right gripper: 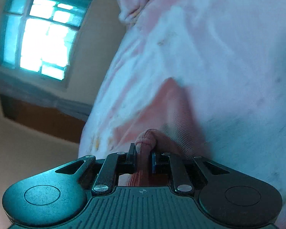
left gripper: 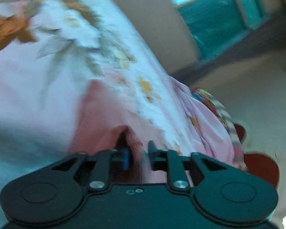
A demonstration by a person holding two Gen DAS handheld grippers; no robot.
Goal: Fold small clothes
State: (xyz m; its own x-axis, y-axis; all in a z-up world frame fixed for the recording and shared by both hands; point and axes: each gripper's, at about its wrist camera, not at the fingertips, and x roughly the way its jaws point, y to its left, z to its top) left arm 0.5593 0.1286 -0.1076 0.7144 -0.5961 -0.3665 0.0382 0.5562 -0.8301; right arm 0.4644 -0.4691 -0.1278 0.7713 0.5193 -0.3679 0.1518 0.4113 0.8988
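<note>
A pale pink garment (left gripper: 53, 80) with a floral print and darker pink ribbed trim fills most of the left wrist view. My left gripper (left gripper: 138, 157) is shut on its ribbed pink edge (left gripper: 135, 143) and holds it up in the air. The same garment (right gripper: 209, 57) fills the right side of the right wrist view. My right gripper (right gripper: 144, 157) is shut on a bunched piece of the ribbed trim (right gripper: 145, 139). The garment hangs stretched between the two grippers. Both views are blurred by motion.
A window (right gripper: 42, 40) with teal frame and a beige wall (right gripper: 97, 43) lie behind the garment; the window also shows in the left wrist view (left gripper: 215, 19). A colourful striped cloth (left gripper: 211, 101) and a red-brown object (left gripper: 261, 169) lie below on a pale surface (left gripper: 257, 87).
</note>
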